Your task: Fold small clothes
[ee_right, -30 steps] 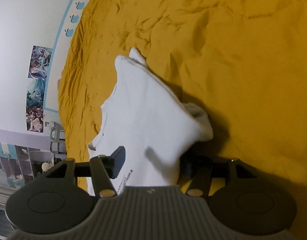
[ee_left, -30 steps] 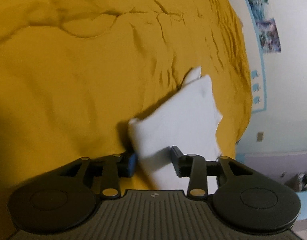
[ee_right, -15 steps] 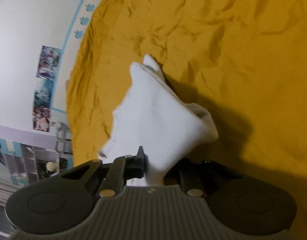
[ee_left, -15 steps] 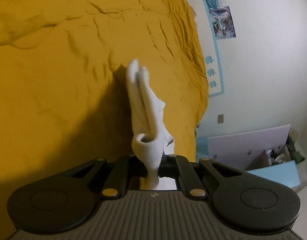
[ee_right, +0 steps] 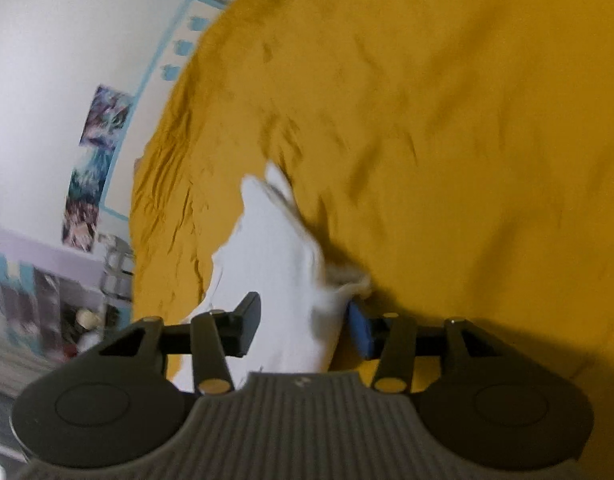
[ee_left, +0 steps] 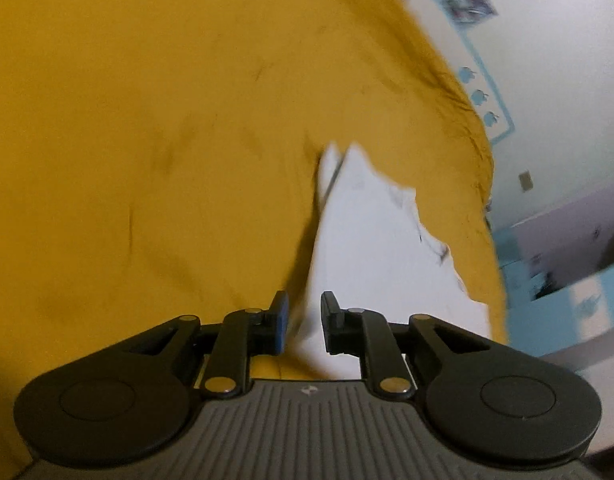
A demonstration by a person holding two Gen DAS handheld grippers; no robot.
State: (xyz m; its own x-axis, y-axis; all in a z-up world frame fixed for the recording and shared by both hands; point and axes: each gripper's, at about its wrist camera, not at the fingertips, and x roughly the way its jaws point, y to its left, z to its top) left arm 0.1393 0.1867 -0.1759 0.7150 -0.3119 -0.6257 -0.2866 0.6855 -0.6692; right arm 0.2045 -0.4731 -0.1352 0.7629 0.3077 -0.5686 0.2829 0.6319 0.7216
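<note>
Both tools spread — left tool [ee_left: 303, 322], right tool [ee_right: 303, 324] — white garment [ee_left: 371, 240] lying on yellow bed [ee_left: 147, 140], frame centre.

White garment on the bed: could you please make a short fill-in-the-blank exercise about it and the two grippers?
1. The white garment lies on a bedsheet of ____ colour.
2. The jaws of the left gripper are ____, not closed on the cloth.
3. In the right wrist view, the right gripper shows one finger pad coloured ____.

Missing words: yellow; open; blue
</note>
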